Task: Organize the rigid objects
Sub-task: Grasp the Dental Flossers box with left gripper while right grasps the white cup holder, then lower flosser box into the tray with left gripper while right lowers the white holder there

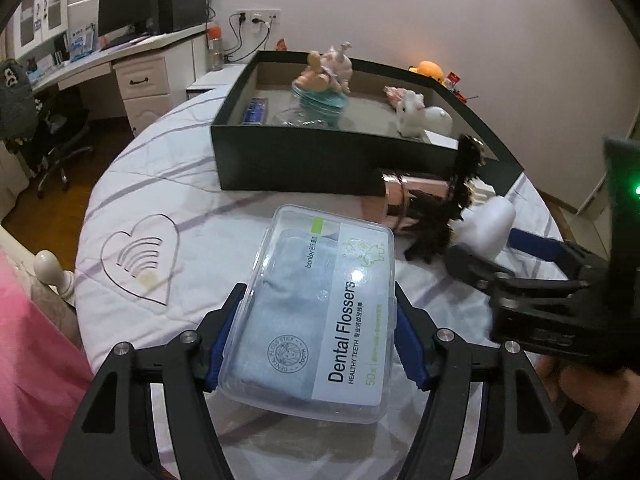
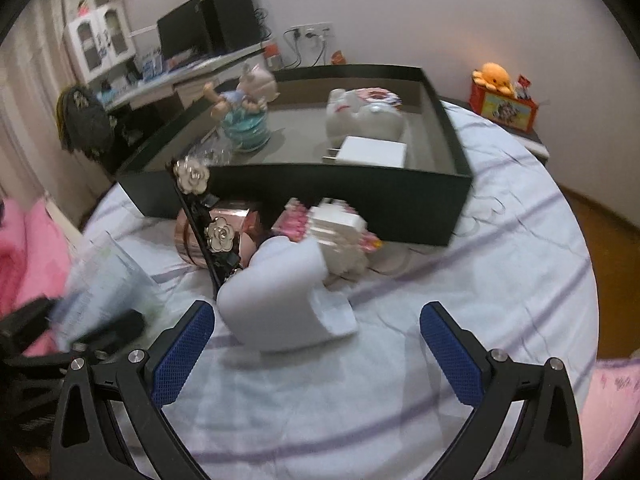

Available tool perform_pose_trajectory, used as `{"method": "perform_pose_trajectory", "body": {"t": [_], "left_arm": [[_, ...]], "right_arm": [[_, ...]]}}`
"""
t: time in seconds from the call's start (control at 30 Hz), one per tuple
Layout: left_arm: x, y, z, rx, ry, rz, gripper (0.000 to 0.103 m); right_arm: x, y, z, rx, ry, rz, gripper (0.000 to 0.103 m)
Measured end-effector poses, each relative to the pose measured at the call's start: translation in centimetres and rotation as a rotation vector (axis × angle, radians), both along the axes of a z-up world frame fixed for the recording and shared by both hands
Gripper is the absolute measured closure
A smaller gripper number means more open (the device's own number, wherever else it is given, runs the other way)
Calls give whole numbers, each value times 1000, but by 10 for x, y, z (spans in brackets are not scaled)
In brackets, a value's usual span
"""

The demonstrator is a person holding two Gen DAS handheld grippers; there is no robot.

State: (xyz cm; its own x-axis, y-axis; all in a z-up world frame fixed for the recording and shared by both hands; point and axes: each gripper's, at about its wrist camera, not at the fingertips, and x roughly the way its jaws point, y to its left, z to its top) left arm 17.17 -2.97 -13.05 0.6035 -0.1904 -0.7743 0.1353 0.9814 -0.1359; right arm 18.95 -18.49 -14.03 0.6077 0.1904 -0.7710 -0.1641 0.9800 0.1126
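left tongs: left tongs [image 1: 316,340] clamped on a clear rectangular plastic box labelled "Dental Flossers" [image 1: 316,312], blue pads pressing both long sides; box held above the surface
right tongs: right tongs [image 2: 316,352] spread wide apart, nothing between the pads; a white rounded plastic object [image 2: 276,292] lies just ahead of them, nearer the left pad
surface: round tabletop under a white cloth with grey stripes [image 2: 500,280]; a heart outline shows on the cloth in the left view
tray: big dark green rectangular open box [image 2: 340,196] at the far side of the cloth
inside tray: doll figurine on a teal base [image 2: 246,116], white ceramic piggy bank [image 2: 364,116], white square charger block [image 2: 374,152]
outside tray: rose-gold shiny cylinder [image 2: 236,220] on its side touching the tray's front wall; black strip with white flower ornaments [image 2: 200,200] leaning across it; pink-and-white block figure [image 2: 332,228] just beside the white rounded object
flosser box in right view: blurred at the left edge [image 2: 104,280], details unreadable
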Motion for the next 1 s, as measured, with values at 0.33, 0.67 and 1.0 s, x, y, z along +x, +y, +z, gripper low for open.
{"method": "perform_pose_trajectory", "body": {"t": [0.33, 0.67, 1.0], "left_arm": [[1, 9, 12, -23, -28, -11, 35], [15, 23, 51, -50, -113, -11, 35], [74, 22, 90, -96, -176, -34, 35]], "right_arm": [[-11, 1, 3, 31, 10, 51, 40], [-28, -17, 63, 102, -86, 33, 40], [19, -8, 115, 64, -199, 54, 40]]}}
